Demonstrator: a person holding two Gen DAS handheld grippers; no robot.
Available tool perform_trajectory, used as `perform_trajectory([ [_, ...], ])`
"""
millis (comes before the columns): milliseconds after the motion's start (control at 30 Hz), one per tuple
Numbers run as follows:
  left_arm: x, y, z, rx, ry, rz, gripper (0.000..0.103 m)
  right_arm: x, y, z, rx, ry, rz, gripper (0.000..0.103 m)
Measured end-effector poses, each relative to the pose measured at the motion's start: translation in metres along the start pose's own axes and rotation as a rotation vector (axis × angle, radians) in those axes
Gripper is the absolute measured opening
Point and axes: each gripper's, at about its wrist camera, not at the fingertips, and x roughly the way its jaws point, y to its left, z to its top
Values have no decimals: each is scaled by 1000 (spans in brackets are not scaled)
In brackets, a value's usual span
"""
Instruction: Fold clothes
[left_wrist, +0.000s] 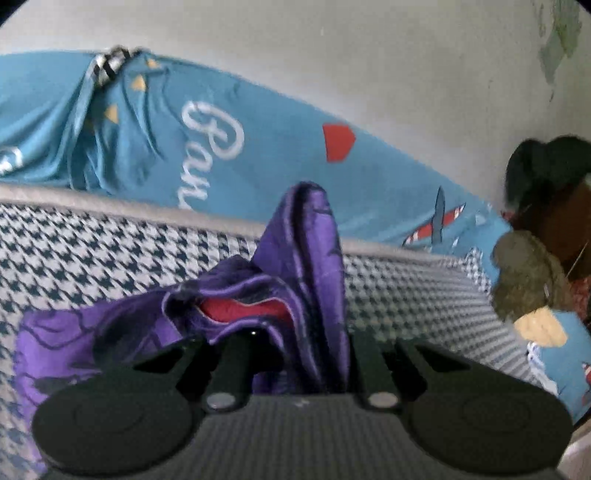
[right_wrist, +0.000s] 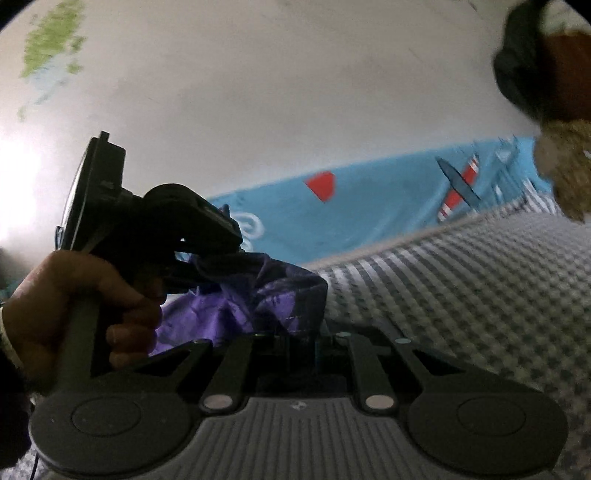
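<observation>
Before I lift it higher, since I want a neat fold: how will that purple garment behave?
Probably floppy: the purple garment droops in loose folds around the left tongs. Its sheen suggests a slippery, light fabric that may slide on the checked bedcover. The right tongs appear to pinch it too, so it should sag between them.

Fingertips of the left gripper (left_wrist: 295, 354) buried in bunched purple garment (left_wrist: 299, 258), so no telling how tightly closed. Red patch (left_wrist: 243, 308) peeking from a fold, mostly covered, nature unclear. White lettering (left_wrist: 207, 147) on the blue sheet (left_wrist: 277, 162) cut short by the houndstooth cover's (left_wrist: 110, 251) edge. Dark blurred heap (left_wrist: 546, 170) at the right rim, unreadable. Over on the right wrist view: right gripper (right_wrist: 317, 343) tips lost in shadow under the cloth, grip unclear. Hand (right_wrist: 74, 302) clipped by the left edge. Green smear (right_wrist: 51, 40) on the wall, too soft to make out. Fuzzy tan lump (right_wrist: 565, 166) cropped at right.
</observation>
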Motion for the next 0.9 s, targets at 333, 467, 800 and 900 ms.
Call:
perform_trajectory([
  [333,10,1,-7,-4,35,-54,55,25,-30,-15,186,156,-227,29],
  [467,-9,-2,-1,0,1,-64,73,16,-36,-12,236,138,-311,29],
  [800,-63,14,-2,42,-21,0,77,1,-33,10,212,65,-305,31],
  [900,-82,29,-6,37,-13,41,81,2,-29,15,195,69,-251,31],
])
